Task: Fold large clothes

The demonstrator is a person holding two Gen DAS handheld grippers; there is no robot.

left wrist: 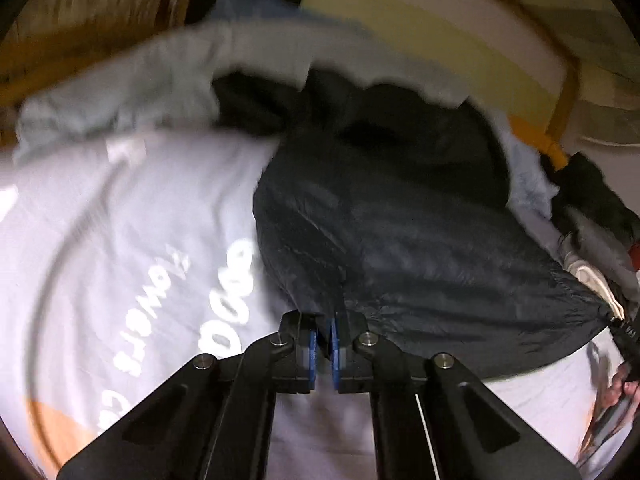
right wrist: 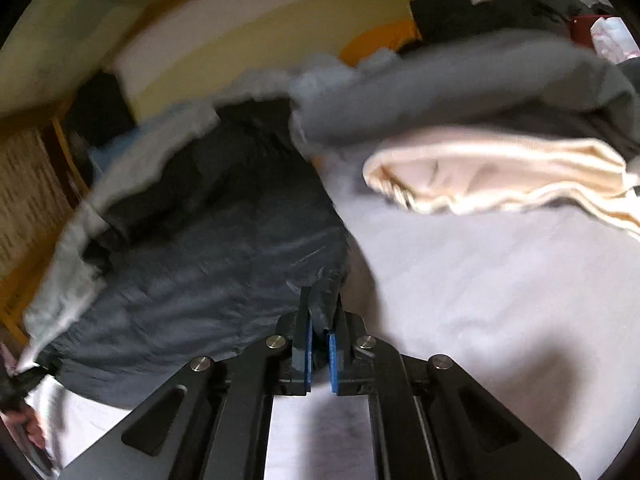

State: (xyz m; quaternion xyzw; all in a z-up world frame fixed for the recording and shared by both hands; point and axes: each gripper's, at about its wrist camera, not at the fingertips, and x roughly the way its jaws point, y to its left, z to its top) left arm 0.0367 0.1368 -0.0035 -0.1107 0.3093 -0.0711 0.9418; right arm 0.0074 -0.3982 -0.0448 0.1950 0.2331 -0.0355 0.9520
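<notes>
Lettered white bedsheet [left wrist: 120, 240], yellow rail [left wrist: 568, 92], wicker panel [right wrist: 24, 200].

Open pale sheet [right wrist: 500, 300] from 3 to 6 o'clock of the right gripper [right wrist: 320, 320]: free passage there, bounded at 1 to 2 o'clock by a cream garment [right wrist: 500, 176] under a grey one [right wrist: 460, 88]. Dark jacket [right wrist: 192, 240] with its fur-trimmed edge [right wrist: 64, 264] blocks 9 to 12 o'clock. For the left gripper [left wrist: 323, 328], printed bedding [left wrist: 120, 240] lies clear from 7 to 10 o'clock; the jacket fills 12 to 3, with a light grey heap [left wrist: 120, 92] behind at 11.
</notes>
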